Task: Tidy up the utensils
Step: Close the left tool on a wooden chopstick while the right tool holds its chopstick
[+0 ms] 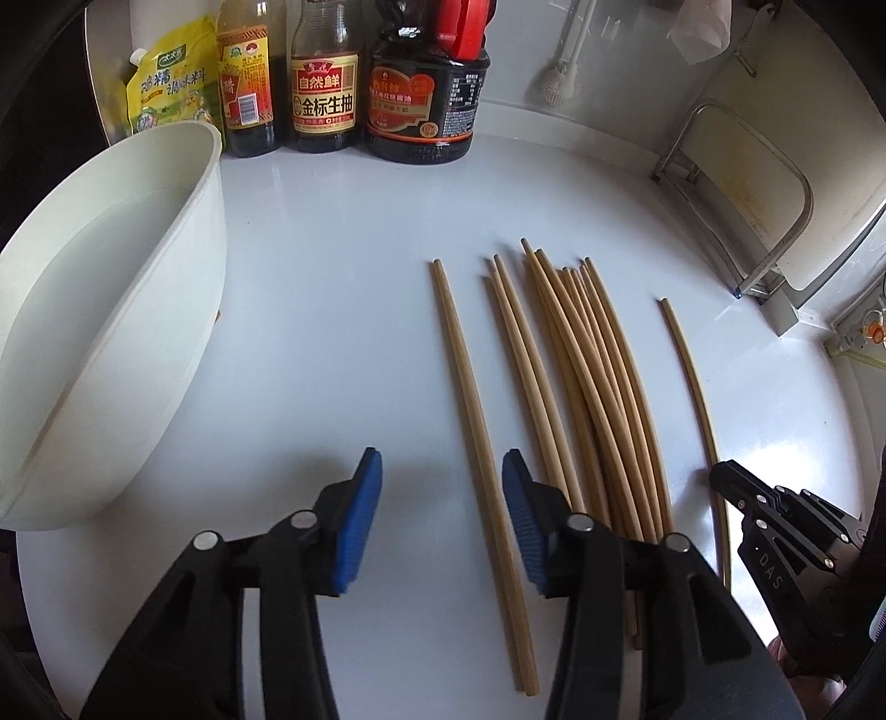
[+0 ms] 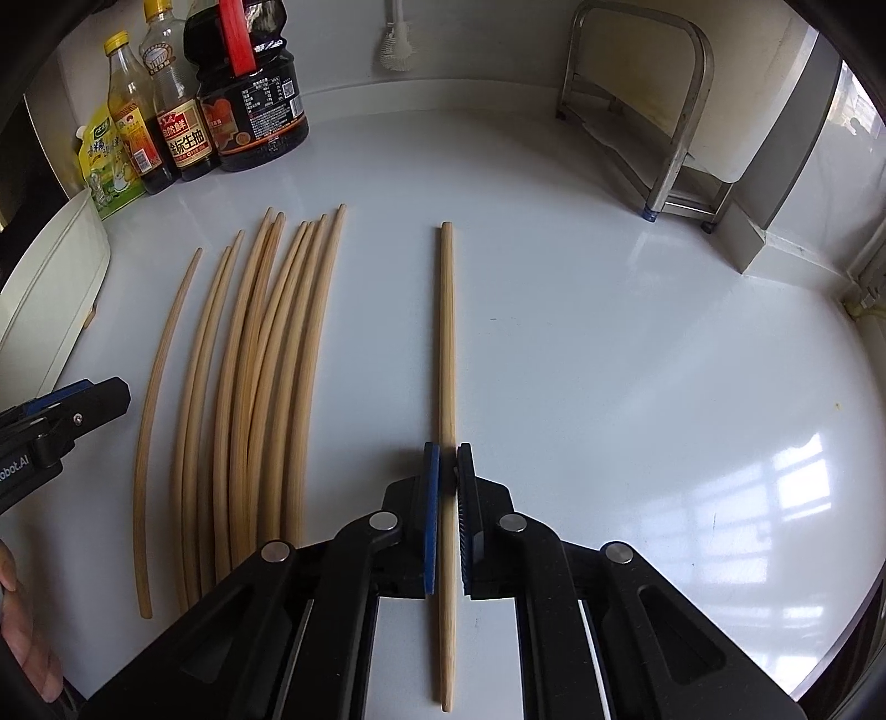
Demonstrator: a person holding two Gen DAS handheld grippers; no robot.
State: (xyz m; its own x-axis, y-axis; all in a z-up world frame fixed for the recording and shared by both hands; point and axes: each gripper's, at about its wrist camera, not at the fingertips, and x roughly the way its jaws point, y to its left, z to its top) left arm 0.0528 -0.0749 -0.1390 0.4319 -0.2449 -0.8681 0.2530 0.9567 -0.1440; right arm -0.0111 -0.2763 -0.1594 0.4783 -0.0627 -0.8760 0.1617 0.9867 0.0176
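Observation:
Several wooden chopsticks lie lengthwise on the white counter (image 1: 332, 277). My right gripper (image 2: 448, 448) is shut on a single chopstick (image 2: 446, 332) that lies apart, to the right of the bundle (image 2: 266, 360). In the left wrist view that chopstick (image 1: 686, 365) runs up to the right gripper (image 1: 720, 479) at the right edge. My left gripper (image 1: 442, 459) is open, its blue pads (image 1: 362, 515) standing wide. A lone chopstick (image 1: 470, 399) lies between them, close to the right pad, with the bundle (image 1: 587, 376) just beyond. The left gripper (image 2: 111, 390) also shows at the left edge of the right wrist view.
A large white bowl (image 1: 183, 288) stands at the left, its wall (image 2: 55, 288) also in the right wrist view. Sauce bottles (image 1: 324, 77) and a yellow pouch (image 1: 166, 77) line the back. A metal rack (image 2: 637, 111) stands back right. A brush (image 2: 396, 50) hangs on the wall.

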